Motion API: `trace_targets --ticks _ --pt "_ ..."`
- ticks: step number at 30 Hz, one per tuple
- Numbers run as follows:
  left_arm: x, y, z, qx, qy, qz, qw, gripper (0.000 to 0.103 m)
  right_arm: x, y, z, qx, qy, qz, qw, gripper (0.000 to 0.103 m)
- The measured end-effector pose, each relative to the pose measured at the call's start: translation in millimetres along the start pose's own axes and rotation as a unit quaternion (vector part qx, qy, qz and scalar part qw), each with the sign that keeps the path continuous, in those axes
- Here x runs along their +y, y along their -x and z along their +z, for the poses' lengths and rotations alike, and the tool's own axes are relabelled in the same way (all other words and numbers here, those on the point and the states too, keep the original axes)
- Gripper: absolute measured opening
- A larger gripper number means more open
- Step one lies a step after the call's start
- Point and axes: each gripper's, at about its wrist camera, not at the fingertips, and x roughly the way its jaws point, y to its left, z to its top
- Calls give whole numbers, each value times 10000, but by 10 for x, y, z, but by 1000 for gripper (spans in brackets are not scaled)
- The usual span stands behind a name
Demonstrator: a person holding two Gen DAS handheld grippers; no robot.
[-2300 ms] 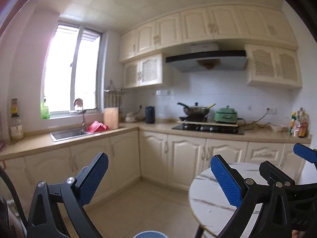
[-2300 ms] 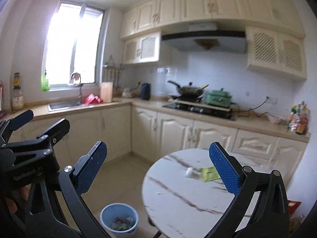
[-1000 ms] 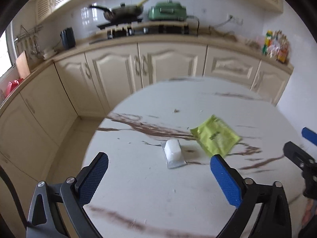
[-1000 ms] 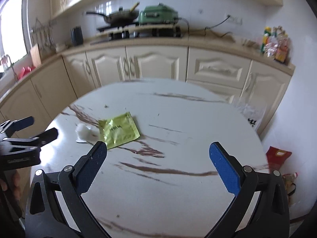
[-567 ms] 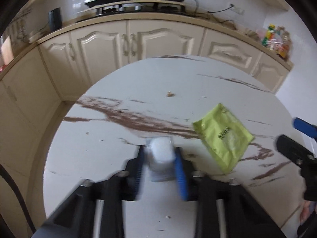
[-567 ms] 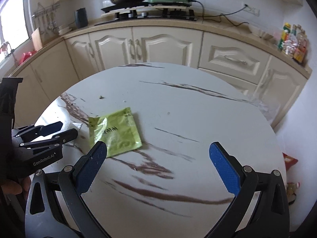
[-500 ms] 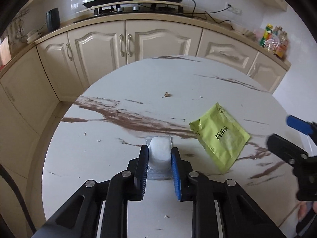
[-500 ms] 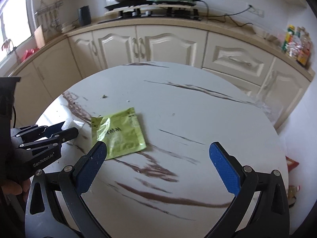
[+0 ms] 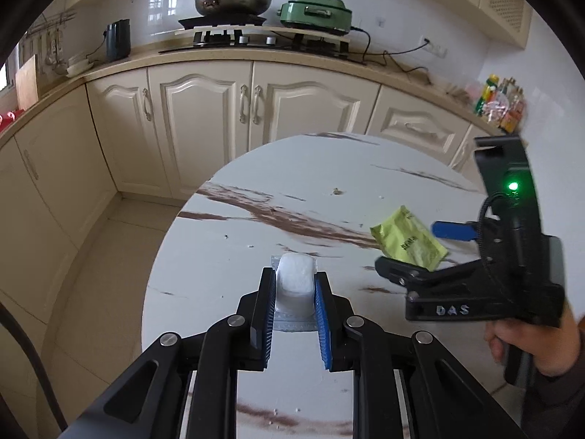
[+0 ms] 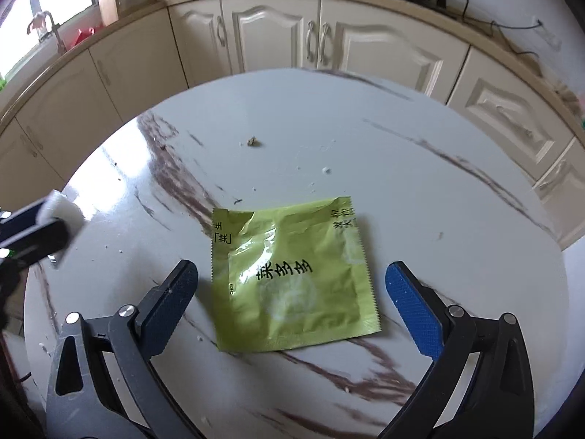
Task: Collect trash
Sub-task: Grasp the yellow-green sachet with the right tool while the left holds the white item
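My left gripper (image 9: 293, 285) is shut on a white crumpled wad in a clear wrapper (image 9: 294, 281) at the near left of the round marble table (image 9: 329, 197). The wad also shows at the left edge of the right wrist view (image 10: 60, 209). A flat green packet (image 10: 292, 274) lies on the table. My right gripper (image 10: 292, 285) is open, its fingers on either side of the packet just above it. In the left wrist view the right gripper (image 9: 420, 248) hangs over the packet (image 9: 407, 243).
Small crumbs (image 10: 253, 142) lie on the table beyond the packet. Cream cabinets (image 9: 204, 109) and a counter with a stove, pan (image 9: 234, 0) and green cooker (image 9: 316, 12) run behind. Tiled floor (image 9: 109, 274) lies left of the table.
My left gripper stays shut on the white wad and has lifted slightly. My right gripper has moved down and forward over the green packet, which now lies between its open fingers.
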Motion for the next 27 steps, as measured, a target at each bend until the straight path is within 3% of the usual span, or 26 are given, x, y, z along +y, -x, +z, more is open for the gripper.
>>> trace_targets --ticks 2,4,5,8,10,15,23,27 --pt "38 101 -32 -47 22 -47 10000 16 -8 2 -14 -21 -10 8 10000 98" --pt "54 155 -51 -71 27 -127 9999 16 -17 22 -32 -63 9 18 10000 87" --pt "89 193 -62 -87 39 -162 9998 16 -14 42 -37 -79 20 20 10000 77" --pt "139 338 -95 -129 16 -206 9997 17 9 84 -39 -38 70 47 10000 65" --pt "176 431 -123 -145 -2 -246 9996 17 55 121 -41 -65 136 104 9998 45" --pt "259 707 -242 -188 -8 -316 9993 17 108 173 -71 -24 87 165 9998 21" --pt "477 1289 -499 -453 79 -412 9981 17 308 580 -208 -494 -3 245 9985 17" --pt "641 1668 -656 -724 117 -124 9972 17 635 990 -195 -952 129 372 9947 17"
